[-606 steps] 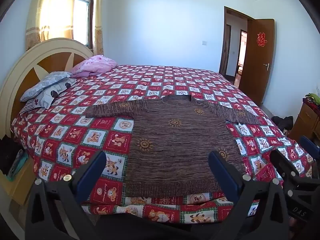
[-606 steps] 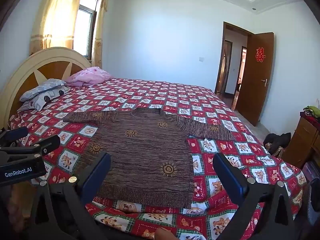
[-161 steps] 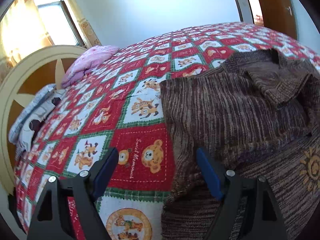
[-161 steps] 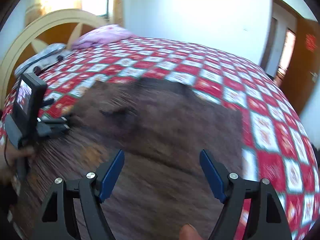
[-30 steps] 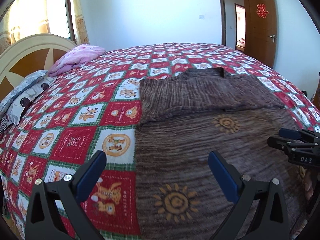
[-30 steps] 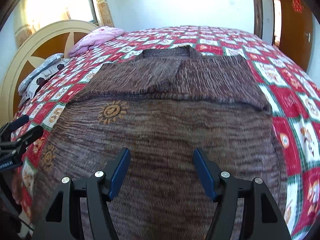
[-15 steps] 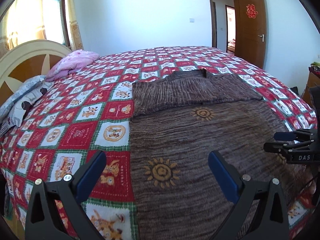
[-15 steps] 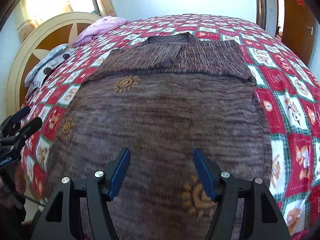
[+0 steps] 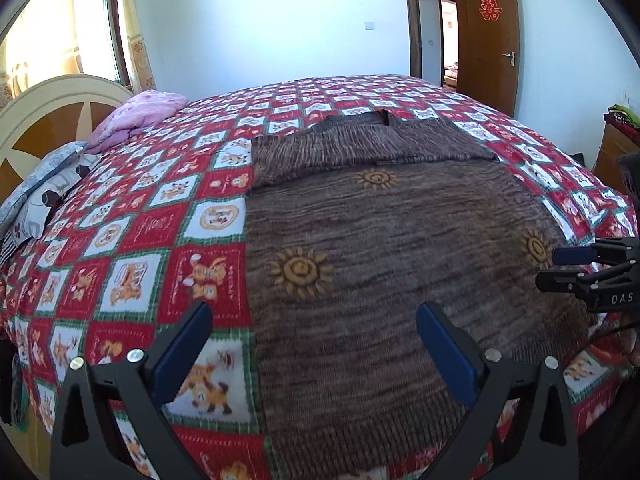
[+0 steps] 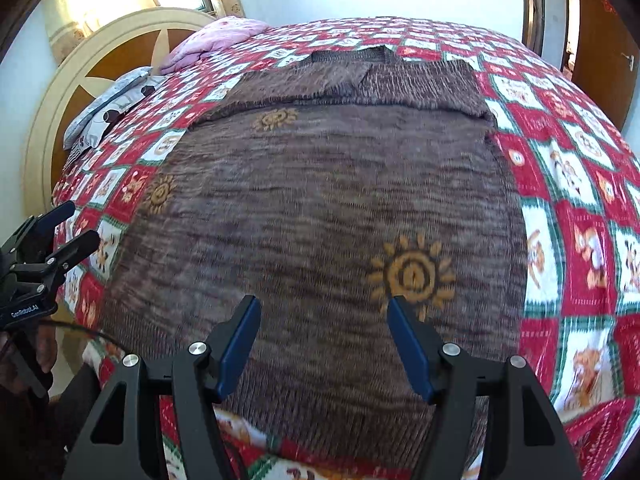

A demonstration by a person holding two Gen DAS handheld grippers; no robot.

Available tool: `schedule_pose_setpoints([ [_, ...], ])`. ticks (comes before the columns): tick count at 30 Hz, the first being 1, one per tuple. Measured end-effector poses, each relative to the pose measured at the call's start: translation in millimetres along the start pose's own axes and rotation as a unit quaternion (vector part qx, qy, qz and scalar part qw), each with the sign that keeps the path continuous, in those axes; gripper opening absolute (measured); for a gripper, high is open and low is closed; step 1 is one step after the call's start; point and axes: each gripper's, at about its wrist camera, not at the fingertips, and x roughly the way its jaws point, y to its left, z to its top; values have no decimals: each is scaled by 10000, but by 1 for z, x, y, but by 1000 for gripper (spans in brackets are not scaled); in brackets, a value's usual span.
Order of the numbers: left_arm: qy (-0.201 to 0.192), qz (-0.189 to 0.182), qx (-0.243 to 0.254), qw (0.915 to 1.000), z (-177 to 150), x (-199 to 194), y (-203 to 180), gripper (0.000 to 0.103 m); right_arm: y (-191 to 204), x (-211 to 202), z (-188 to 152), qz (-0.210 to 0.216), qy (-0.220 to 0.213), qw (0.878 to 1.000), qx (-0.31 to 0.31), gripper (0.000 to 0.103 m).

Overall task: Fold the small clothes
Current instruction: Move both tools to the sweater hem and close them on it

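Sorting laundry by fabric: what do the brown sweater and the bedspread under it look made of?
Brown sweater: looks like knitted wool or acrylic yarn, matte; ribbed hem and streaky knit rows show. Bedspread: seems printed cotton or flannel, matte, with flat cartoon squares; fibre uncertain.

You have one brown knitted sweater (image 9: 392, 240) with orange sun motifs lying flat on the bed's patchwork quilt (image 9: 132, 236). Both sleeves are folded in across the chest, meeting near the neckline, which points toward the far edge of the bed. The ribbed hem sits at the near edge, just short of the drop. The body lies spread and mostly smooth.
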Motion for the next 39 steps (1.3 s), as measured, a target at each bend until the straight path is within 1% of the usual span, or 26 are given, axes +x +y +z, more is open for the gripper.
schedule_pose_setpoints([
  [4, -44, 30, 104, 9999, -9, -13, -3, 103, 1, 4, -8, -24, 127, 9999, -35, 67],
  [6, 8, 28, 107, 9999, -15, -18, -2, 103, 3, 5, -10, -49, 161, 9998, -46, 67],
  [9, 73, -70, 102, 9999, -24, -22, -2, 103, 7, 4, -10, -34, 188, 9998, -75, 67],
  [13, 333, -290, 164, 9989, -42, -22, -6, 103, 19, -3, -12, 0, 180, 9996, -229, 67],
  [15, 564, -384, 121, 9976, -54, -14, -4, 99, 25, -10, -14, 38, 159, 9992, -354, 67],
  [17, 827, -430, 14, 9957, -65, -4, 1, 89, 29, -15, -18, 30, 136, 9988, -462, 67],
  [18, 963, -457, -93, 9943, -70, 1, 4, 87, 31, -18, -21, 15, 123, 9986, -519, 67],
  [21, 1266, -648, -586, 9881, -73, 13, 18, 75, 31, -22, -29, -44, 111, 9982, -590, 67],
  [23, 1308, -733, -877, 9848, -72, 17, 28, 69, 29, -23, -32, -93, 108, 9981, -596, 67],
  [25, 1371, -801, -1077, 9814, -75, 19, 33, 68, 26, -22, -34, -104, 121, 9983, -557, 67],
  [27, 1343, -832, -1166, 9805, -75, 19, 34, 66, 23, -22, -35, -99, 124, 9987, -490, 67],
  [29, 1346, -844, -1178, 9802, -76, 18, 33, 66, 21, -22, -35, -121, 119, 9988, -454, 67],
  [30, 1340, -853, -1185, 9802, -76, 18, 33, 63, 21, -22, -35, -123, 112, 9989, -441, 67],
  [31, 1344, -882, -1181, 9799, -76, 18, 31, 58, 21, -23, -34, -120, 102, 9990, -429, 67],
  [33, 1351, -911, -1153, 9799, -76, 18, 31, 55, 21, -26, -33, -124, 58, 9990, -421, 67],
  [35, 1363, -959, -1117, 9797, -77, 18, 29, 50, 22, -28, -33, -132, 37, 9990, -426, 67],
  [37, 1373, -935, -1057, 9804, -77, 17, 27, 50, 23, -30, -32, -121, 32, 9990, -439, 67],
  [39, 1360, -869, -1012, 9817, -77, 17, 28, 36, 23, -34, -32, -174, 45, 9986, -503, 67],
])
